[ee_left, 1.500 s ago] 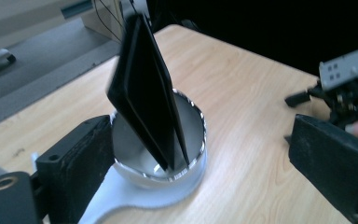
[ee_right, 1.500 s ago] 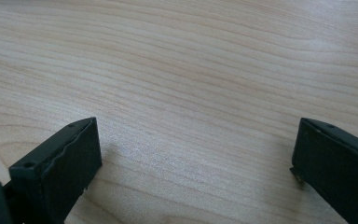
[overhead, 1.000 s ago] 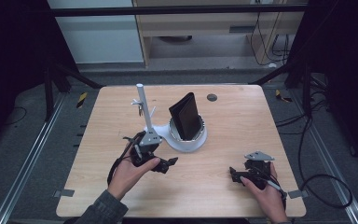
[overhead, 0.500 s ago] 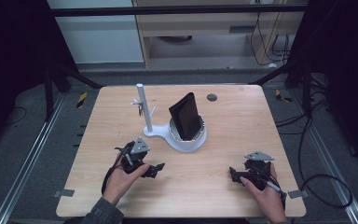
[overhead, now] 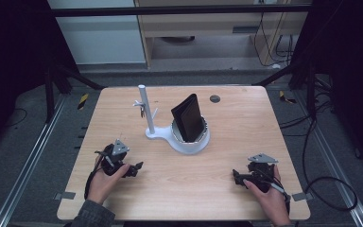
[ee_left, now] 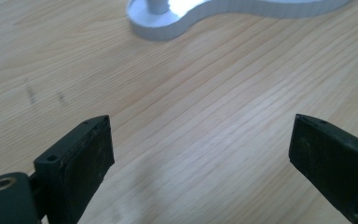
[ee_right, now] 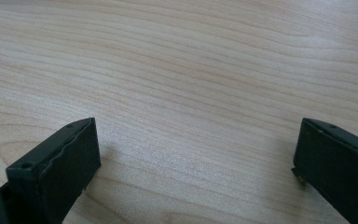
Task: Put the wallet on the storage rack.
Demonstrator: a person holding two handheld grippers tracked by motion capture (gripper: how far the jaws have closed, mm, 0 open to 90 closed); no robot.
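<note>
Left gripper (overhead: 133,168) rested low on the near-left part of the table (overhead: 227,142), held in the person's left hand (overhead: 101,182); its jaws stood wide apart with nothing between them, and in the left gripper view (ee_left: 200,154) bare wood showed across the whole gap. Right gripper (overhead: 238,178) sat at the near-right, in the right hand (overhead: 269,196), jaws likewise spread and empty (ee_right: 196,158).

White stand (overhead: 189,142) stood near the table's middle, well apart from both grippers. Its round cup held a black wallet (overhead: 189,118), upright and leaning slightly. A thin white post (overhead: 145,109) rose from the stand's left end, with small pegs partway up. The stand's curved base edge appeared at the top of the left gripper view (ee_left: 223,18), ahead of the open jaws.

No writing, brand or label was readable on the wallet, stand or grippers. A small dark round disc (overhead: 214,99) lay near the far edge, behind the wallet.

Open wood lay between the two grippers and between each gripper and the stand. Both hands sat close to the near edge; the right one was also near the right edge.
</note>
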